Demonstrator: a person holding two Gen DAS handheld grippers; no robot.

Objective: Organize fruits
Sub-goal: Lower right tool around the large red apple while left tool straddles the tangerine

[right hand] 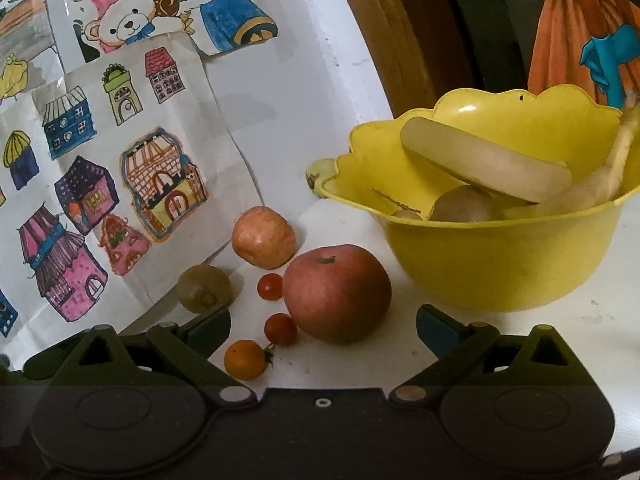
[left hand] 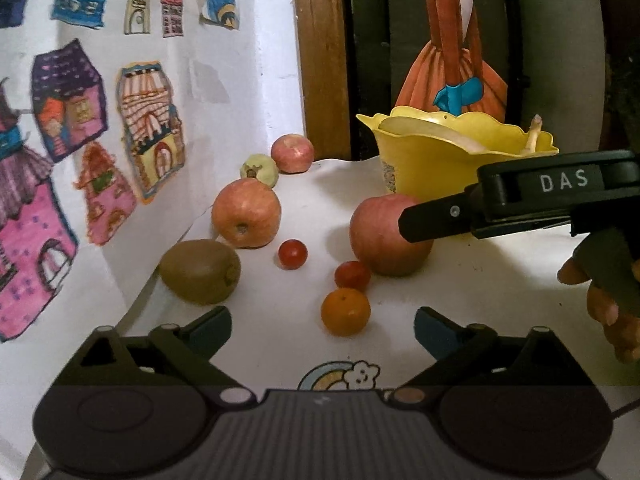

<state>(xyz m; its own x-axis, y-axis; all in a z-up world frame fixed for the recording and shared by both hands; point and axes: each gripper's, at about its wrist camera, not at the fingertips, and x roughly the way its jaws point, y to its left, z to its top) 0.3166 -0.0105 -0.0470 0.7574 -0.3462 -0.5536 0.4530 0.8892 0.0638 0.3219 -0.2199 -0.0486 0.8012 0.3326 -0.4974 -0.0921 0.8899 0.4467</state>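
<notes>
A large red apple lies on the white table between the tips of my right gripper, which is open with a gap on each side. In the left wrist view the right gripper reaches in over that apple. My left gripper is open, low over the table, with a small orange tomato just ahead of its fingers. Two red cherry tomatoes, a kiwi and a second apple lie nearby. A yellow bowl holds a pale long fruit and a brown round one.
A third apple and a green fruit sit at the back by the wall. Paper drawings cover the wall on the left. A wooden frame stands behind. A person's hand holds the right gripper.
</notes>
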